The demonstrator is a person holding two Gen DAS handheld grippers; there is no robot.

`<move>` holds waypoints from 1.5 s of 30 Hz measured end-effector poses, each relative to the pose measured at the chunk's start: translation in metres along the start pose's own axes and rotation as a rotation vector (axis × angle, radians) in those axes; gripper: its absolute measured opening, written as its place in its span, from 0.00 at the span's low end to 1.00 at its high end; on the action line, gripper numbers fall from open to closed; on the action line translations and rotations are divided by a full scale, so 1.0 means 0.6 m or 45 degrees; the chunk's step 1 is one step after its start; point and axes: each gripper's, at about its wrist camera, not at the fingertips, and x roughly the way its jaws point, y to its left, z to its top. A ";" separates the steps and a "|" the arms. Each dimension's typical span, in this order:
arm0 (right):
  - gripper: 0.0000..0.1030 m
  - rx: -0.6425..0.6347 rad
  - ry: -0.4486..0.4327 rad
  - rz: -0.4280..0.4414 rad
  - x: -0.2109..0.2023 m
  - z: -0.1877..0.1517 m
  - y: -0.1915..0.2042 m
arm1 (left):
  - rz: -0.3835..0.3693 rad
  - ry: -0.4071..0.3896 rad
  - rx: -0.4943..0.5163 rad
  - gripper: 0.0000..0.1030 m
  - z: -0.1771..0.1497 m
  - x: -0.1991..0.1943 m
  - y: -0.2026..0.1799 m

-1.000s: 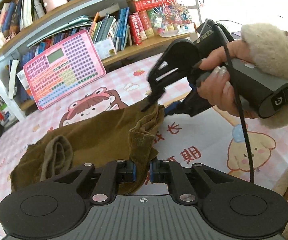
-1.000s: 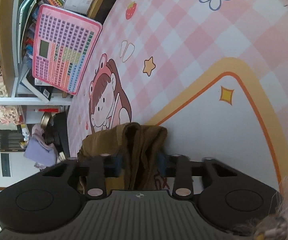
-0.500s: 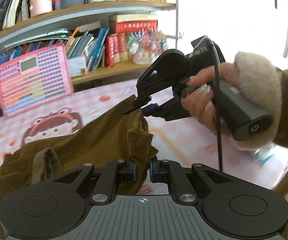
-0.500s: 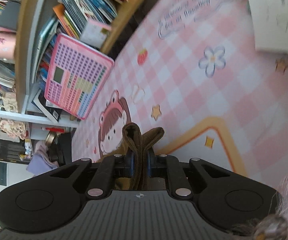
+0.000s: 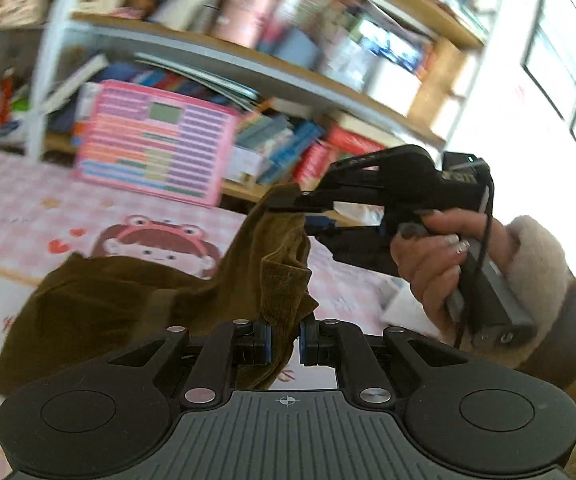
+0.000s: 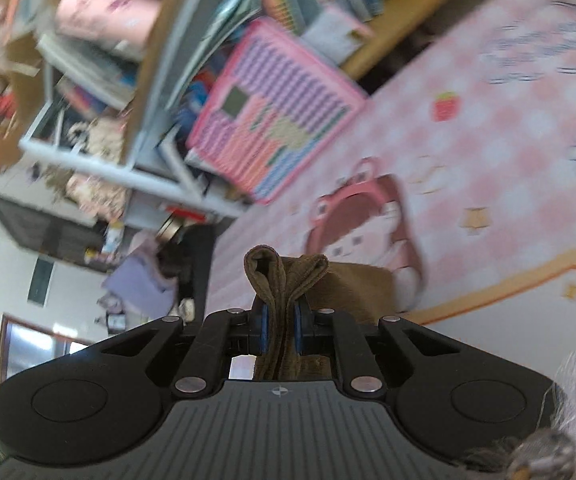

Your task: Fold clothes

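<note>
1. Meanwhile, the left gripper was clamped on a bunched fold of the brown garment, the blue pads pressing the cloth from both sides, as in the earlier frames.
2. The right gripper was likewise pinched on a doubled edge of the garment; a second ago its pads had stood apart around the cloth, and half a second ago they had already come together on it.
3. In the left view the right gripper sat above the garment's upper corner, held by the right hand in a fleecy cuff.
4. The corner of the garment had risen since a second ago: then the cloth lay mostly flat on the pink mat, and now it was pulled up into a peak between the two grippers.
5. The rest of the garment trailed down from that peak to the mat, its low end covering part of the cartoon girl printed there.
6. In the right view the cartoon girl showed just past the garment, on the checked mat.
7. Both views had swung since the earlier frames and were blurred; the bookshelf now filled more of the left view behind the garment.
8. The pink board leaned against the bookshelf beyond the garment, and in the right view the board stood in the same place against the bookshelf.
</note>
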 end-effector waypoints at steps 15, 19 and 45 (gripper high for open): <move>0.12 -0.147 -0.023 -0.136 0.159 -0.084 0.121 | -0.031 0.086 -0.195 0.11 0.025 -0.049 0.190; 0.17 -0.196 -0.044 -0.252 0.222 -0.114 0.130 | -0.039 0.201 -0.334 0.11 0.026 -0.045 0.268; 0.48 -0.501 -0.091 -0.878 0.177 -0.333 0.069 | -0.118 0.360 -0.250 0.18 0.057 0.109 0.358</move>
